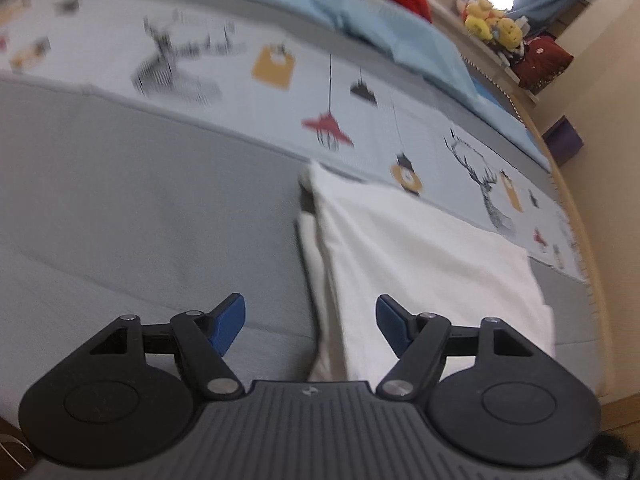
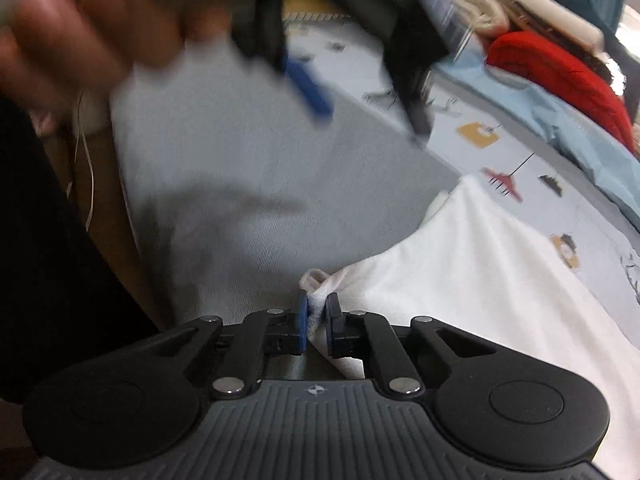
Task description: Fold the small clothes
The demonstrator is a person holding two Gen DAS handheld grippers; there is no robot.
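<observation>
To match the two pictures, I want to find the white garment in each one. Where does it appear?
Left wrist view: the white garment lies lower centre-right, ahead of the open left gripper.
Right wrist view: it fills the lower right, one corner pinched in the right gripper.
Shared landmark: the red lamp print on the sheet beyond the garment.

Both wrist views low and close over the bed [image 1: 120,200], sharing the white garment [image 1: 420,248]

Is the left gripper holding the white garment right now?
No, the left gripper has its jaws spread wide apart above the white garment, with no cloth between them.
</observation>
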